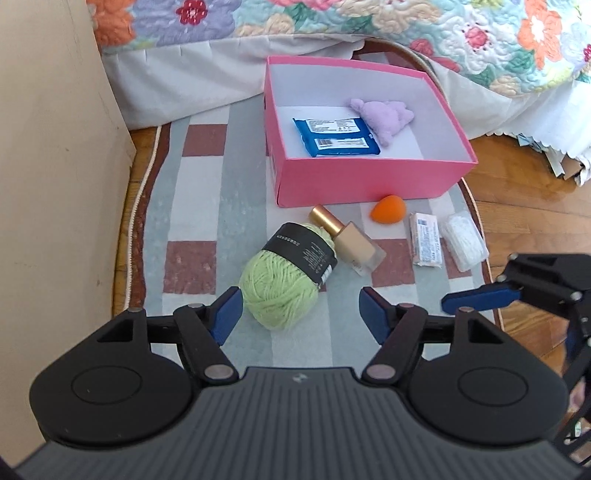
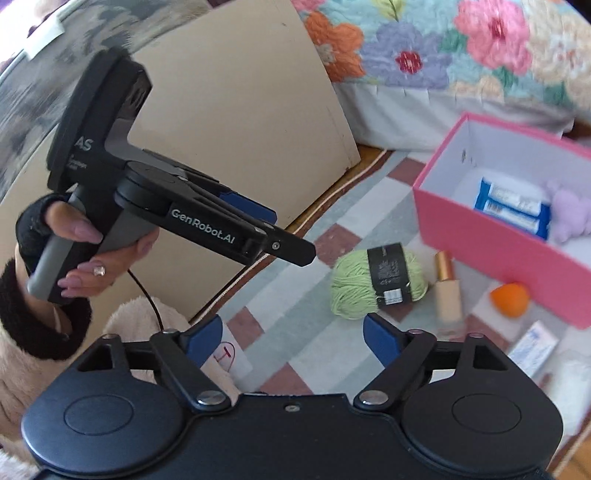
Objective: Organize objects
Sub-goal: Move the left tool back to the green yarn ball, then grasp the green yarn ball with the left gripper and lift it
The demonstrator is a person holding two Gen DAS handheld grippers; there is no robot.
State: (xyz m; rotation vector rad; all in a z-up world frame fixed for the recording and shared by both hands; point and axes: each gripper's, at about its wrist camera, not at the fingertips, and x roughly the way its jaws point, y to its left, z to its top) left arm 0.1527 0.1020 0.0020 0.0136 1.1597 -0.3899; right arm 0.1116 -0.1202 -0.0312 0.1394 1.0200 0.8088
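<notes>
Left wrist view first: the left gripper (image 1: 301,314) hangs with its jaws spread and nothing pressed between them, and the green yarn ball (image 1: 286,277) lies on the checked rug (image 1: 207,206) just ahead, its near end sitting in the gap, closer to the left finger (image 1: 225,317). Whether that pad actually touches the wool, I cannot tell. Leaning against the yarn's far side is the foundation bottle (image 1: 347,242), gold cap pointing toward the pink box (image 1: 369,184). That box sits at the rug's far edge, by the bed's floral quilt (image 1: 332,22), and it holds 2 things: a blue wipes pack (image 1: 336,136) and a lilac plush toy (image 1: 384,116). In front of the box, an orange sponge (image 1: 388,208); toward the rug's right edge, a small printed packet (image 1: 426,240) and a clear case of cotton swabs (image 1: 463,240) side by side.

Over to the right wrist view: the right gripper (image 2: 293,338) is released too, jaws wide, empty. The yarn lies just beyond its right finger (image 2: 380,339), well clear of the pads. On the left of this view a hand (image 2: 88,254) in a dark fuzzy cuff grips the other tool's handle, its fingers angled down toward the yarn.
</notes>
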